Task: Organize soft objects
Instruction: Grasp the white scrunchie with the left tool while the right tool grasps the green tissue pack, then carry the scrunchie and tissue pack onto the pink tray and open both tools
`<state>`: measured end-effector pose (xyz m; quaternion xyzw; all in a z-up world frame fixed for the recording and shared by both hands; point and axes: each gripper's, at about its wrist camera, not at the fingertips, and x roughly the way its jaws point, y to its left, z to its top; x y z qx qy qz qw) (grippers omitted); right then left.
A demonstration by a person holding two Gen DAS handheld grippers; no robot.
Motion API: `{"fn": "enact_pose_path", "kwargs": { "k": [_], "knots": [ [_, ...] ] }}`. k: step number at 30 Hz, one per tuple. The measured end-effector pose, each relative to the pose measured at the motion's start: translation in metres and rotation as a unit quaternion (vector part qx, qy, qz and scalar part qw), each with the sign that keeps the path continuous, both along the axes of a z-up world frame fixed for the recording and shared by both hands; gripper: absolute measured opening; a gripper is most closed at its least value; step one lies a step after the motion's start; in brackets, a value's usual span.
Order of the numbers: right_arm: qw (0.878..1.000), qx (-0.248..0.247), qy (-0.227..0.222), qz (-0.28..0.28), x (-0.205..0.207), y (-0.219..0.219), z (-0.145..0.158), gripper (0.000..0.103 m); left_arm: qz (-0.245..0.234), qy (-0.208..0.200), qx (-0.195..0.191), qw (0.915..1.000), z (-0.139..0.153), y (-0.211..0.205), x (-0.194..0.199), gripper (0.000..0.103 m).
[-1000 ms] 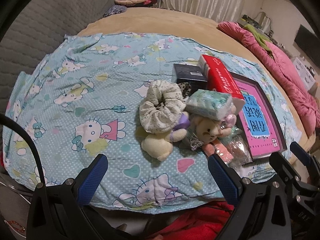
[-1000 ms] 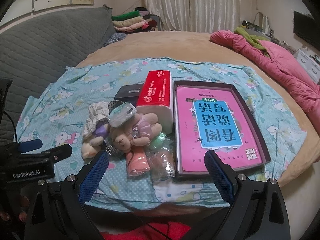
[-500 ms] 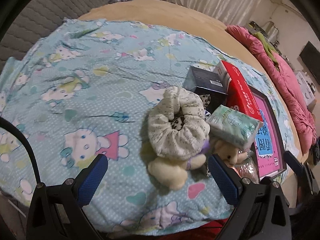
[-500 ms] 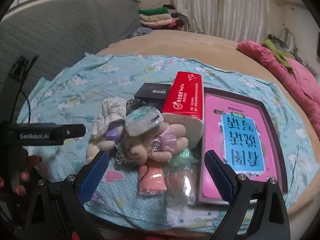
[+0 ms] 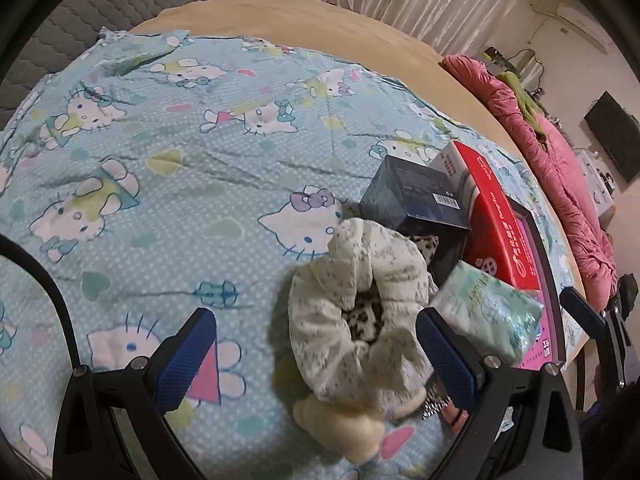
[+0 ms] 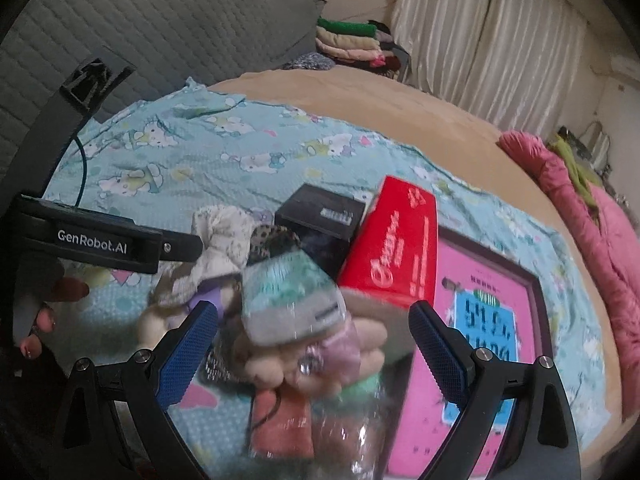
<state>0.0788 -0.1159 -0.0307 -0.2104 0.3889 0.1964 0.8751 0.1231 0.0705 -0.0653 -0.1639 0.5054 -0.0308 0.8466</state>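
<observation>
On the bed (image 5: 380,32), the soft pile sits near the front edge: scrunchie (image 5: 360,304) atop a plush (image 5: 352,436), tissue pack (image 6: 292,300) on the bear (image 6: 280,360). Both tools, left (image 5: 316,354) and right (image 6: 314,348), hang spread and empty, the approach step; next, I judge, the left must straddle the scrunchie and pinch. Both have closed in since a second ago.

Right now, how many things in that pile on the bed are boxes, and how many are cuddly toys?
Boxes: 3 (dark navy cardboard box, red tissue box, flat pink-lidded game box)
Plush toys: 2 (cream plush toy, tan teddy bear)
Total: 5
</observation>
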Motion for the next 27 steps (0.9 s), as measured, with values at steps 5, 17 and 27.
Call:
{"fn": "enact_pose_path", "kwargs": {
  "k": [5, 17, 27],
  "knots": [
    [1.000, -0.016, 0.005, 0.014, 0.008, 0.012, -0.008, 0.094, -0.009, 0.005, -0.007, 0.9999, -0.010, 0.005, 0.012, 0.094],
    [0.999, 0.001, 0.039, 0.015, 0.012, 0.013, -0.021, 0.051, -0.043, -0.002, -0.035, 0.9984, -0.021, 0.006, 0.029, 0.067],
    [0.997, 0.062, 0.037, -0.010, 0.009, -0.004, -0.002, 0.046, -0.062, -0.022, -0.109, 0.9919, -0.027, 0.009, 0.029, 0.006]
  ]
}}
